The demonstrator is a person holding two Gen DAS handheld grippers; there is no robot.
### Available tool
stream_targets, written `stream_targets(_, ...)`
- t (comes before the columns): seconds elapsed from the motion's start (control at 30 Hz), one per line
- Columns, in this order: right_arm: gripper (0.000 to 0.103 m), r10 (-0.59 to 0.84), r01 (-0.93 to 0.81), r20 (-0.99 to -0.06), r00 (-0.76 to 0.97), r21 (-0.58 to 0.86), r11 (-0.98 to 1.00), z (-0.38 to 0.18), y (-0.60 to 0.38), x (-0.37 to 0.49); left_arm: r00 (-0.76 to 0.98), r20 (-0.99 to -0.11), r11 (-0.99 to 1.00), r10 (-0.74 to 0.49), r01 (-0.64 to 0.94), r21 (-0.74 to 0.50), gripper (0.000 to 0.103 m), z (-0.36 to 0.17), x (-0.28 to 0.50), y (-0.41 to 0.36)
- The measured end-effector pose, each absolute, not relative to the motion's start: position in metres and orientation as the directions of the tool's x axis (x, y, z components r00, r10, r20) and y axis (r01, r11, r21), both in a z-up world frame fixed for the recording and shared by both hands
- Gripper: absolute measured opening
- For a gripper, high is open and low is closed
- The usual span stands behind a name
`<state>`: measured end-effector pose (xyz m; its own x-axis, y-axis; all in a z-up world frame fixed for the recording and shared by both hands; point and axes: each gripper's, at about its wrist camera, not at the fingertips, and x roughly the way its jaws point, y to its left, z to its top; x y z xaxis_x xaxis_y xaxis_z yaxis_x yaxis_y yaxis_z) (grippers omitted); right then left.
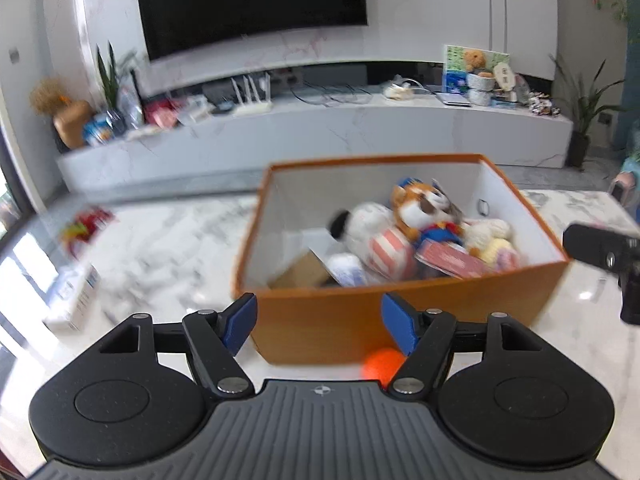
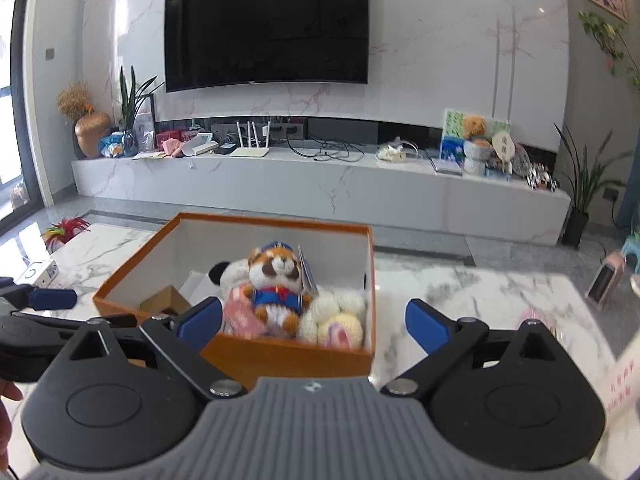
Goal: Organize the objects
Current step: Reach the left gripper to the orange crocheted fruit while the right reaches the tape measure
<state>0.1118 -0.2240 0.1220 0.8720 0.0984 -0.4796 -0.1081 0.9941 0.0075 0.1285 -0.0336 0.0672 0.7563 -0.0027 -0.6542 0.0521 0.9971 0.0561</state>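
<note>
Both grippers stand with their blue-padded fingers spread wide and nothing between them. Left gripper point(image 1: 319, 322) hovers low over the white marble-patterned tabletop point(image 1: 168, 248), its fingertips framing the near wall of the orange cardboard box with white inside point(image 1: 332, 322). Just behind its right finger, at the foot of that wall, lies a small orange ball point(image 1: 380, 364), partly hidden by the finger. Right gripper point(image 2: 314, 318) hangs a little higher, near the box's point(image 2: 288, 356) near right corner; its left pad overlaps the box's near rim, its right pad is over bare tabletop point(image 2: 480, 288). In the right wrist view the left gripper's blue fingertip point(image 2: 52, 298) shows at the far left edge.

Ahead of both, inside the box, a brown-and-white plush raccoon in a blue sailor suit and cap point(image 2: 278, 284) sits on top of the pile, a paper tag beside its head. To its left is a white plush with a black patch point(image 2: 230, 272); below it a pink packet point(image 2: 244, 318), and to its right a cream knitted soft toy with a pink patch point(image 2: 336, 320). A brown cardboard flap point(image 2: 166, 300) lies in the box's left part.

Farther left on the tabletop stand a small white carton point(image 2: 40, 272) and a red feathery object point(image 2: 66, 228). Beyond the table are a long white marble media console point(image 2: 320, 184) and a black wall-mounted television point(image 2: 266, 26).
</note>
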Motion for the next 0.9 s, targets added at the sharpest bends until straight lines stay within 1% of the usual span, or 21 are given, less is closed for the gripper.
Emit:
stream_targets(0.1, 0.098, 0.104, -0.095, -0.513, 0.852, 0.043, 0.995, 0.108, -0.234, 0.099, 0.693, -0.712, 0.993, -0.115, 0.089, -0.074, 0.084, 0.051, 0.131, -0.027)
stream_targets(0.17, 0.098, 0.111, -0.093, -0.539, 0.835, 0.061, 0.994, 0.099, -0.240, 0.095, 0.654, -0.739, 0.986, -0.164, 0.117, -0.115, 0.084, 0.041, 0.138, -0.029)
stream_targets(0.3, 0.098, 0.130, -0.109, -0.566, 0.814, 0.071, 0.991, 0.088, -0.243, 0.093, 0.620, -0.770, 0.988, -0.150, 0.129, -0.089, 0.084, 0.020, 0.150, -0.041)
stream_targets(0.47, 0.098, 0.168, -0.137, -0.597, 0.784, 0.097, 0.986, 0.074, -0.244, 0.101, 0.575, -0.809, 0.992, -0.125, 0.080, -0.096, 0.084, -0.006, 0.166, -0.043)
stream_targets(0.63, 0.098, 0.218, -0.174, -0.642, 0.735, 0.132, 0.976, 0.054, -0.242, 0.108, 0.560, -0.822, 0.995, -0.100, 0.063, -0.078, 0.084, -0.020, 0.175, -0.044)
stream_targets(0.9, 0.098, 0.248, -0.230, -0.718, 0.650, 0.125, 0.965, 0.025, -0.226, 0.115, 0.534, -0.841, 0.996, -0.084, 0.052, -0.067, 0.084, -0.035, 0.182, -0.047)
